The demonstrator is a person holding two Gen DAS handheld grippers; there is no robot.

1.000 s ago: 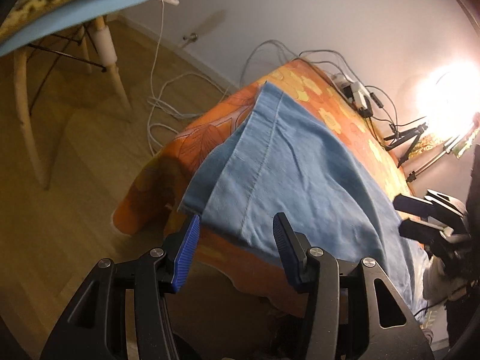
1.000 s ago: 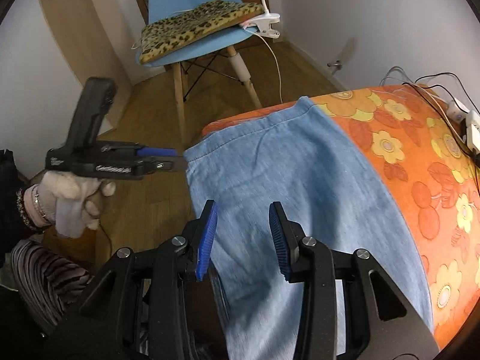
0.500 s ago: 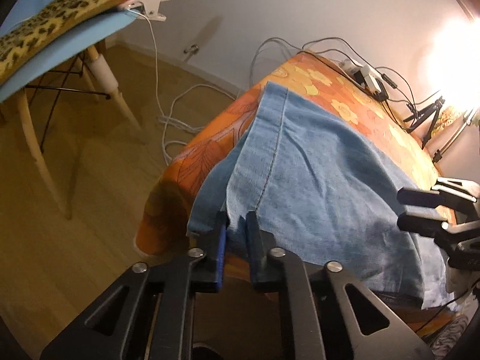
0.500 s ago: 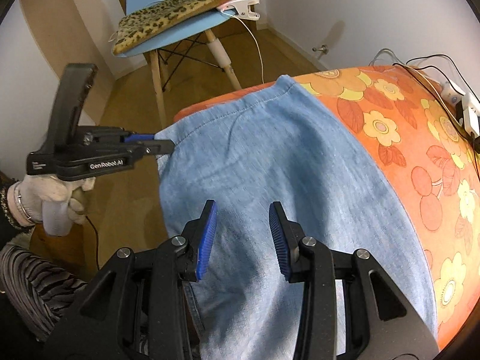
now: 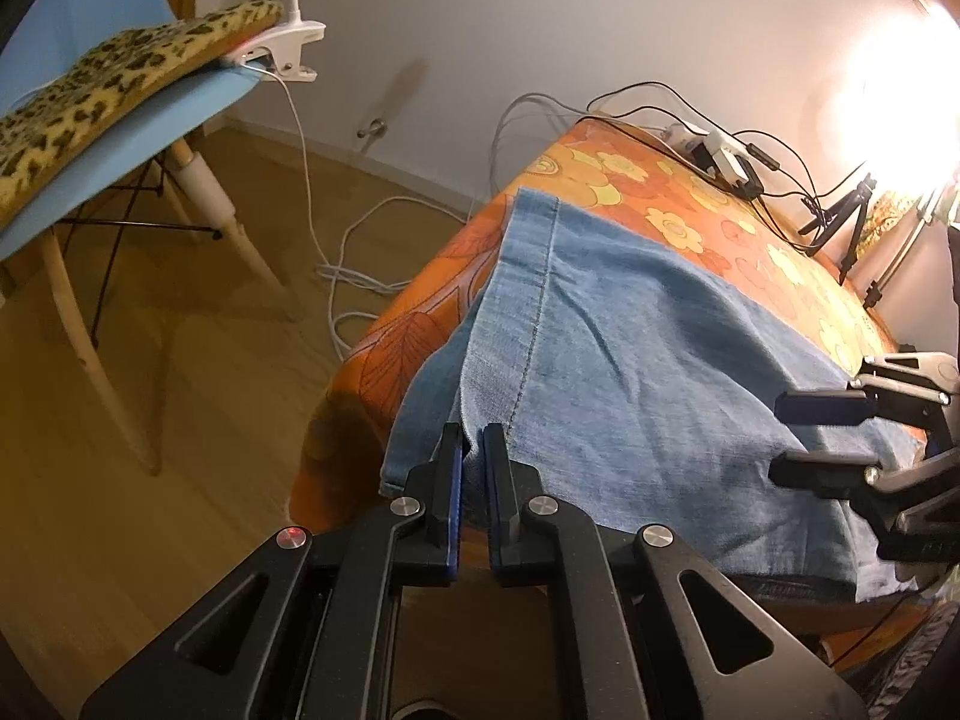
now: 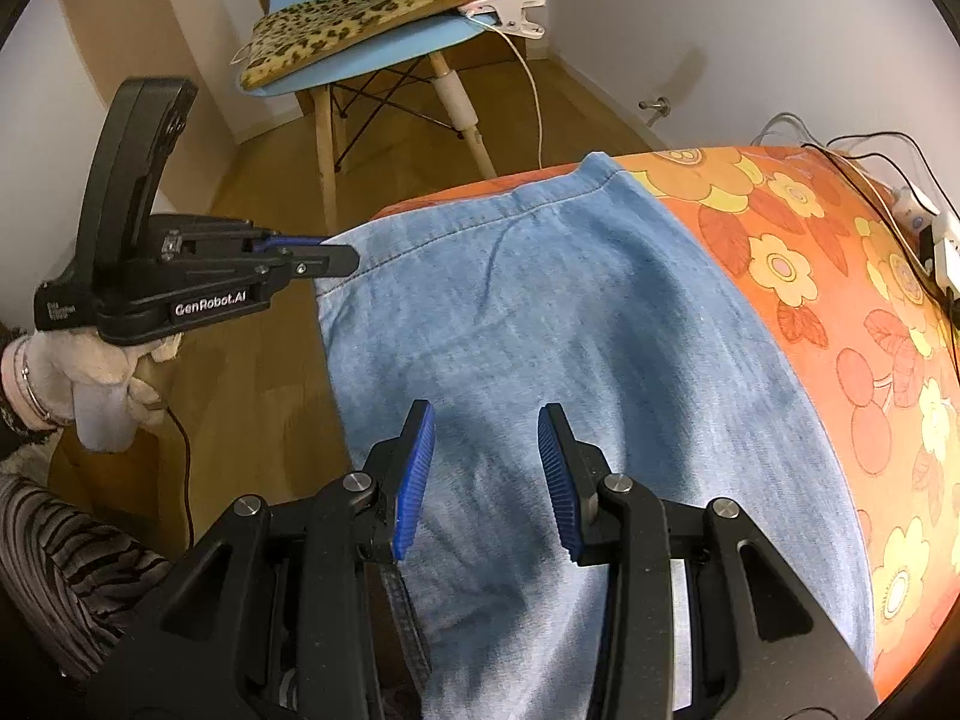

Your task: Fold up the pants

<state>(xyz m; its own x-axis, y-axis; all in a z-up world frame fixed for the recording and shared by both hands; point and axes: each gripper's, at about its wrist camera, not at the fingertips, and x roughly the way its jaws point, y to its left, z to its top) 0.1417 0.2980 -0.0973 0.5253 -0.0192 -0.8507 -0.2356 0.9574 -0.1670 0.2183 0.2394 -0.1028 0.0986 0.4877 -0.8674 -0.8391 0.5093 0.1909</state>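
I can't see all of my pants (image 6: 540,330). Their near end runs under my right tongs (image 6: 486,474) and off the bottom of that view. A bright lamp (image 5: 894,60) past my left tongs (image 5: 474,456) washes out the far corner, so I can't make out what stands there. In the left view my right tongs are cut off at the side, and only their black tips show.

The pants are blue jeans. They lie flat on the surface (image 6: 840,312), which has an orange flower cloth on it. One corner hangs over the edge on my left.

My left tongs have just squeezed almost all the way shut. They pinch the hem at that hanging corner, with the cloth caught between the blue pads (image 5: 454,480).

My right tongs are partly open and hold nothing. The pants lie right below them, and I see blue cloth in the gap between their pads. I can't tell if the tips touch the cloth.

A blue chair (image 6: 372,54) stands on the floor far past both tongs.
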